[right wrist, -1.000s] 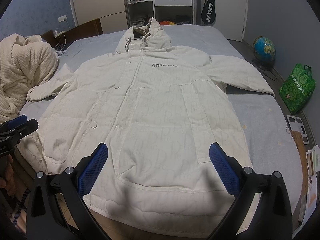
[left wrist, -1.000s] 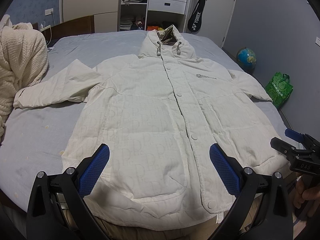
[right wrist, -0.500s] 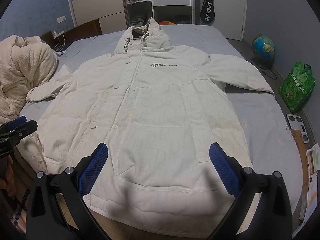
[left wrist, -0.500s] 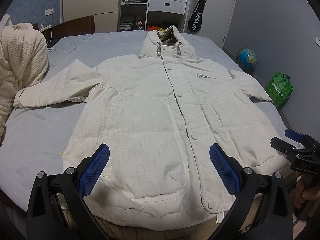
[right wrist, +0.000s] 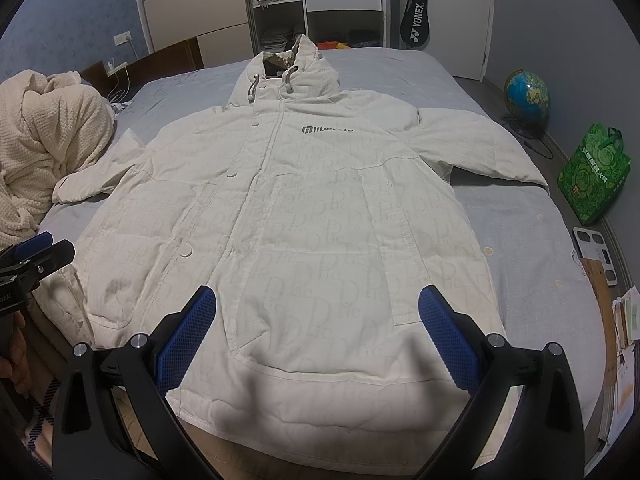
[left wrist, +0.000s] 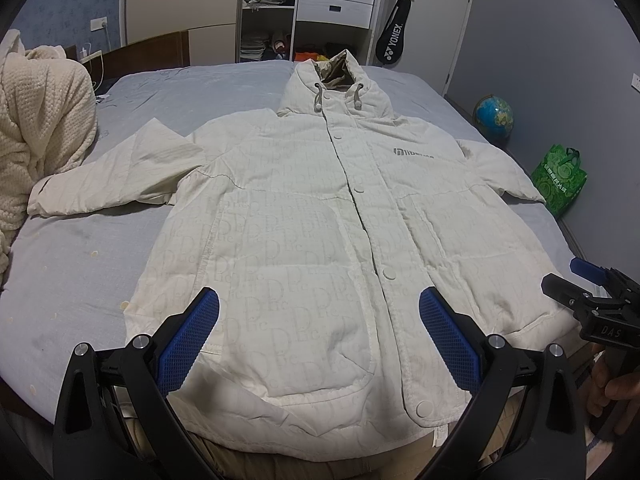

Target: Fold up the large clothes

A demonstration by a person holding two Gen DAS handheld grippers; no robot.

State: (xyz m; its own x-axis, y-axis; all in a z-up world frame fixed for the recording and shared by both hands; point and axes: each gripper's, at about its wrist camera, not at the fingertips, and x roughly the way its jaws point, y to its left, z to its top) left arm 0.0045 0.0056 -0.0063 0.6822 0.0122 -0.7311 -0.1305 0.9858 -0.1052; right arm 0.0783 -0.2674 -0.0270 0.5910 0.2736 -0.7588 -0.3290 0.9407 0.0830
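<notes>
A large cream hooded coat [left wrist: 304, 216] lies flat and buttoned on the bed, front up, hood at the far end, both sleeves spread out to the sides. It also fills the right wrist view [right wrist: 304, 216]. My left gripper [left wrist: 318, 332] is open and empty above the coat's hem on the left half. My right gripper [right wrist: 316, 332] is open and empty above the hem on the right half. The right gripper shows at the right edge of the left wrist view [left wrist: 592, 304]. The left gripper shows at the left edge of the right wrist view [right wrist: 32, 260].
The grey bed sheet [left wrist: 72, 264] shows around the coat. A cream knitted blanket [left wrist: 36, 132] is heaped at the bed's left. A globe [right wrist: 526, 94], a green bag [right wrist: 596, 180] and a scale [right wrist: 596, 240] stand on the floor at right. Shelves and drawers stand behind.
</notes>
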